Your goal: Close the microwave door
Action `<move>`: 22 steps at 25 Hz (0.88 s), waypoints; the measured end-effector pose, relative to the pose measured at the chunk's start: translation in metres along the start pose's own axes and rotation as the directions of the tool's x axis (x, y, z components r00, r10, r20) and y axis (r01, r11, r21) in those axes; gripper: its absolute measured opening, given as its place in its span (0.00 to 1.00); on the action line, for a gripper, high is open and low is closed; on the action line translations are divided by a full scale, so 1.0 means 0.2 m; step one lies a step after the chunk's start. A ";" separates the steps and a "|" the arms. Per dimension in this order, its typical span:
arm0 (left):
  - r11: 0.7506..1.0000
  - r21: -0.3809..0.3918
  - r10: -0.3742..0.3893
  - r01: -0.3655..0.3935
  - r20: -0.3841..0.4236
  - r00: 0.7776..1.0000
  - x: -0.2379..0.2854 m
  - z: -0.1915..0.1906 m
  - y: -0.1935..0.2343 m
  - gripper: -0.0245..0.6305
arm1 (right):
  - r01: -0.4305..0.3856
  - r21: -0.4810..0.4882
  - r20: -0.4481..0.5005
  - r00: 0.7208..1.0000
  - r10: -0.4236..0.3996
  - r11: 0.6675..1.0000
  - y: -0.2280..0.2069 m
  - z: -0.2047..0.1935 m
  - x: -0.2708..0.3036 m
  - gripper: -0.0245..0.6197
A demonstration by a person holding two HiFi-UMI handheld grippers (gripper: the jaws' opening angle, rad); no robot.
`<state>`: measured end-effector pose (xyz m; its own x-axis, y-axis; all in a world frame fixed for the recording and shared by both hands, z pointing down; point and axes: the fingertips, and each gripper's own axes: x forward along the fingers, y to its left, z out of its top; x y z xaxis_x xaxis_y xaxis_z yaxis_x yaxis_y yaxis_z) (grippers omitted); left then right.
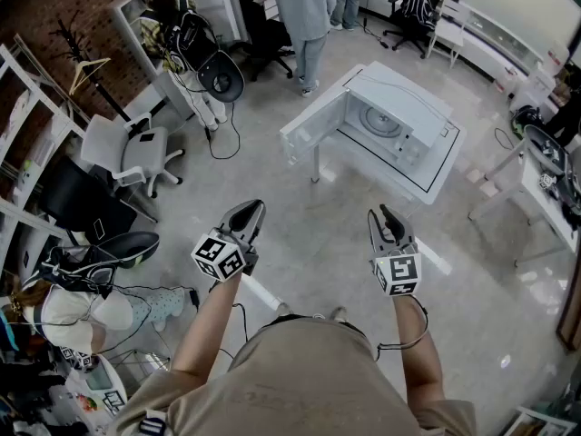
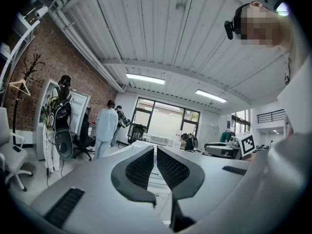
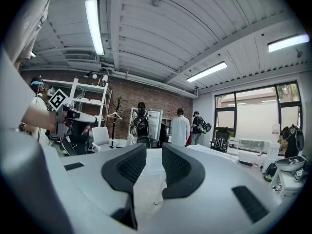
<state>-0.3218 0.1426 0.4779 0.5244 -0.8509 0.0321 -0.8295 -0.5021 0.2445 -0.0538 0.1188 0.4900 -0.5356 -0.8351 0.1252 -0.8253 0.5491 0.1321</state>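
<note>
The person is standing back from the job, holding both tools out level over the floor (image 1: 300, 252), well apart from the microwave (image 1: 404, 121). It is sitting ahead on a low white table (image 1: 438, 185), with its door (image 1: 313, 121) hanging wide open toward the left of the head view and the turntable inside showing. The left gripper (image 1: 249, 214) is carrying its jaws pressed together with nothing in them, while the right gripper (image 1: 383, 216) is keeping its jaws a narrow gap apart, also empty. The likeliest trouble is probably lying in the push: a closed tip is offering only a small, hard contact, so a shove landing near the hinge or glancing off the smooth panel could be skidding away, and a heavy one could be sliding the oven across the slick tabletop or rocking the table on its thin legs. A soft push may be leaving the latch uncaught, with the door swinging out again. The floor is looking like pale, polished concrete, with a cable (image 1: 222, 143) trailing across it to the left. Around it, a brick wall (image 1: 54, 3) is running behind white shelving, a white office chair (image 1: 127, 153) is standing nearby, and a standing person (image 1: 304, 12) is occupying the space beyond the table.
</note>
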 end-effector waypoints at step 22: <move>0.998 0.028 -0.055 0.055 0.010 0.998 0.26 -0.02 -0.48 0.05 | -0.116 0.014 0.053 0.992 0.115 0.993 -0.14 0.08 -0.21 0.21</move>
<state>-0.2142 0.1481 0.4608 0.5671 -0.8236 0.0085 -0.8047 -0.5518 0.2190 -0.0110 0.1370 0.4662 -0.6359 -0.7668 0.0874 -0.7598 0.6419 0.1032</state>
